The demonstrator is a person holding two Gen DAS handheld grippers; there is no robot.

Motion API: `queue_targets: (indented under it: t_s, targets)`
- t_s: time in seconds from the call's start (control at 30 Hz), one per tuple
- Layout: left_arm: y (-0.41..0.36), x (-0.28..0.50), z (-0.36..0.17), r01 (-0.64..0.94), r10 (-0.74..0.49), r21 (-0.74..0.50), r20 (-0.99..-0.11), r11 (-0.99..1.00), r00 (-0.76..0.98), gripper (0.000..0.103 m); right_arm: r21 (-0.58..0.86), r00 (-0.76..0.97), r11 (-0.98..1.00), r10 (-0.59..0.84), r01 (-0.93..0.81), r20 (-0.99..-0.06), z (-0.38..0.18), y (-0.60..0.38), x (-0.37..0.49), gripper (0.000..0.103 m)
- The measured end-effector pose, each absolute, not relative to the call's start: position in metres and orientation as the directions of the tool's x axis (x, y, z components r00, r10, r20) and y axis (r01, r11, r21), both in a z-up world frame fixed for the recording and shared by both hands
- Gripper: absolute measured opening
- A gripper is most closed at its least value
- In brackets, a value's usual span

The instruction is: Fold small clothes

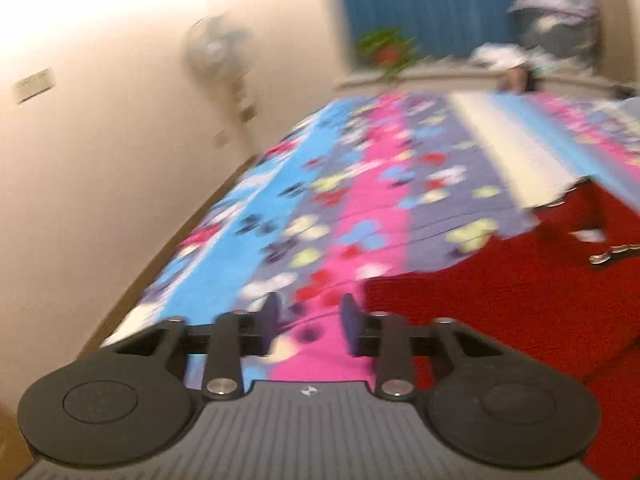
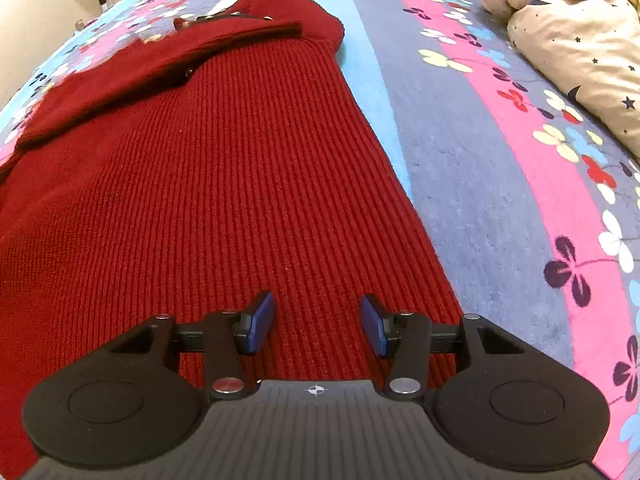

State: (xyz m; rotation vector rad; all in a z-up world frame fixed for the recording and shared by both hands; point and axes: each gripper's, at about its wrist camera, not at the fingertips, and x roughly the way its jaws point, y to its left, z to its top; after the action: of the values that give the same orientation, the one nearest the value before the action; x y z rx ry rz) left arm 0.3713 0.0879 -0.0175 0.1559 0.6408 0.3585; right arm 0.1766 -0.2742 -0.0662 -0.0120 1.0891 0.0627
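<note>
A dark red ribbed knit garment (image 2: 224, 168) lies spread on a flowered bed sheet (image 2: 500, 152). One sleeve (image 2: 168, 64) is folded across its upper part. My right gripper (image 2: 317, 320) is open and empty, low over the garment's near end. In the left wrist view, which is blurred, my left gripper (image 1: 308, 322) is open and empty over the sheet (image 1: 320, 208), just left of the red garment (image 1: 520, 280).
A rolled cream quilt with dark stars (image 2: 580, 36) lies on the bed at the right. A standing fan (image 1: 218, 56) is by the wall to the left. A blue curtain (image 1: 432, 4), a plant (image 1: 386, 50) and piled clothes (image 1: 556, 20) are at the far end.
</note>
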Motion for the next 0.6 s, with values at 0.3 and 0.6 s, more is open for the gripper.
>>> queue_targets:
  t_s: [0.3,0.6]
  targets:
    - [-0.07,0.392,-0.085,0.254,-0.047,0.237,-0.637,0.938,0.77,0.086,0.021,0.467,0.998,0.044,-0.054,-0.883,-0.065,-0.274,0.176,0.051]
    - [-0.106,0.438,-0.127,0.329,-0.021,0.293,-0.718,0.898,0.696,0.012,0.031,0.462,0.997,0.061,-0.072,-0.885,-0.068,-0.278,0.179,0.051]
